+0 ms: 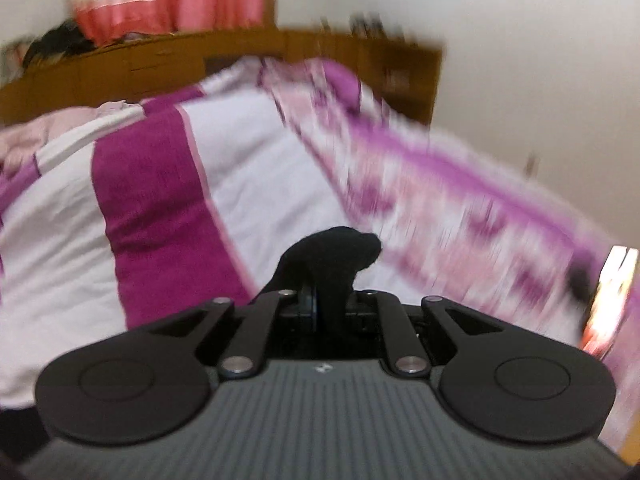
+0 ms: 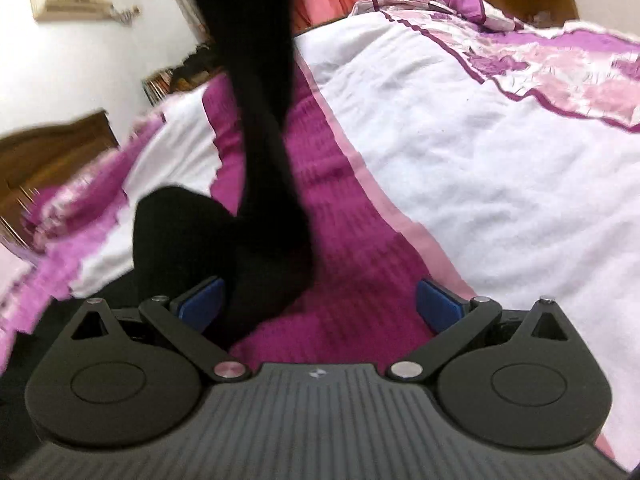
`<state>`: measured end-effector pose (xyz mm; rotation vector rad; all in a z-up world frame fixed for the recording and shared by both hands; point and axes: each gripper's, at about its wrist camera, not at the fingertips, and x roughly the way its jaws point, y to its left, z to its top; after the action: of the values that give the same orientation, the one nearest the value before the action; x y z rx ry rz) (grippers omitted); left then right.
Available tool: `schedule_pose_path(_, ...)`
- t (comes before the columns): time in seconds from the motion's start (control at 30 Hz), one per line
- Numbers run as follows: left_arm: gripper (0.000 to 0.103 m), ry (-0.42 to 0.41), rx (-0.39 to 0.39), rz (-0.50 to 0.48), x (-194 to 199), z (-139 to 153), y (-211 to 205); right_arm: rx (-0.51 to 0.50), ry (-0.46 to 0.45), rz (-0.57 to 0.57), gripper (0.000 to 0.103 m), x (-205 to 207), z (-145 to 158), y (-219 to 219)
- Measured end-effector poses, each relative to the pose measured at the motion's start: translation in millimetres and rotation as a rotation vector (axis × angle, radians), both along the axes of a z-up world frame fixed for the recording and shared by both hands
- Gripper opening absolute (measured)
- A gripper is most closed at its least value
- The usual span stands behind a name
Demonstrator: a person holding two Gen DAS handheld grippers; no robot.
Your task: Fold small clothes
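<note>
My left gripper (image 1: 325,300) is shut on a black sock (image 1: 334,256), whose bunched end sticks up between the jaws above the bed. In the right wrist view the same black sock (image 2: 256,128) hangs down from the top of the frame, and its lower end rests on the bed by the left finger. My right gripper (image 2: 320,306) is open, its blue pads (image 2: 202,304) wide apart just above the magenta stripe, with the sock's lower end between them near the left pad.
A quilt with white (image 2: 460,160) and magenta (image 1: 152,208) stripes and a floral band (image 1: 440,200) covers the bed. A wooden headboard (image 1: 240,56) and pink curtain (image 1: 172,8) stand behind. A wall air conditioner (image 2: 72,0) is at the upper left.
</note>
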<state>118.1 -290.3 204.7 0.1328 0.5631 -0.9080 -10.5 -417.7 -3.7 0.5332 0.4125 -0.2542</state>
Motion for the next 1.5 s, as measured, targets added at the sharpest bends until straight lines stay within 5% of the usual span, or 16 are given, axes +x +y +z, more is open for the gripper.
schedule_pose_path(0.17,0.011,0.015,-0.196,-0.045,-13,51,16,0.082,-0.093,0.017,0.103,-3,-5,-16)
schedule_pose_path(0.27,0.011,-0.037,-0.203,-0.047,-23,66,18,0.076,-0.094,0.006,0.103,-7,-2,-21)
schedule_pose_path(0.4,0.011,-0.043,-0.219,-0.004,-21,66,41,-0.054,-0.047,-0.167,0.103,-7,10,-17)
schedule_pose_path(0.57,0.012,0.042,-0.209,0.117,9,34,95,-0.294,0.001,-0.245,0.103,-5,23,-11)
schedule_pose_path(0.8,0.011,0.137,-0.053,0.306,63,-43,156,-0.337,0.065,-0.242,0.103,2,16,-1)
schedule_pose_path(0.87,0.011,0.176,-0.064,0.339,76,-57,172,-0.355,0.077,-0.251,0.103,6,16,-2)
schedule_pose_path(1.13,0.011,0.156,-0.086,0.345,87,-65,210,-0.608,0.075,-0.248,0.103,13,28,41)
schedule_pose_path(1.5,0.011,0.217,-0.093,0.389,108,-94,280,-0.767,0.118,-0.168,0.103,25,27,77)
